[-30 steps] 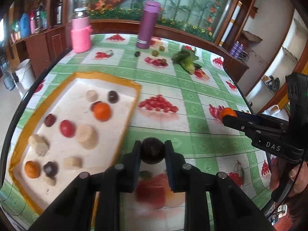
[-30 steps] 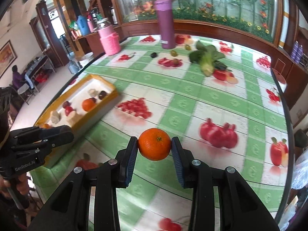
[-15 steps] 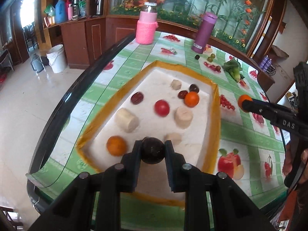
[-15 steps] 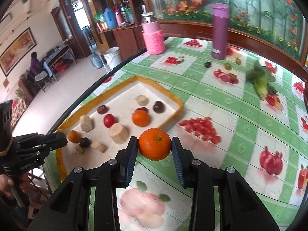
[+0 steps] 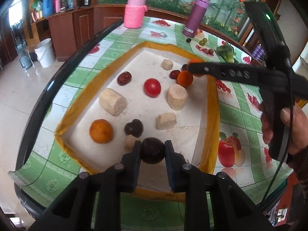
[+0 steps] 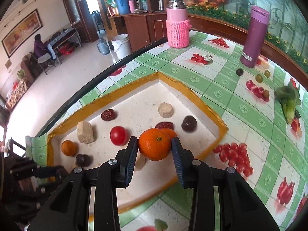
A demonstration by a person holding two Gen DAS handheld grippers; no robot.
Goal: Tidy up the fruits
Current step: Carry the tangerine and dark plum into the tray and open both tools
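Over the near edge of the yellow-rimmed tray in the left wrist view, the left gripper clamps a dark round fruit, while in the right wrist view the right gripper pinches an orange above the tray's far right part, both fruits with tray floor below.

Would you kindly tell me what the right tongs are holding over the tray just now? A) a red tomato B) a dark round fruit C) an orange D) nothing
C: in the right wrist view the right tongs are shut on an orange above the tray.
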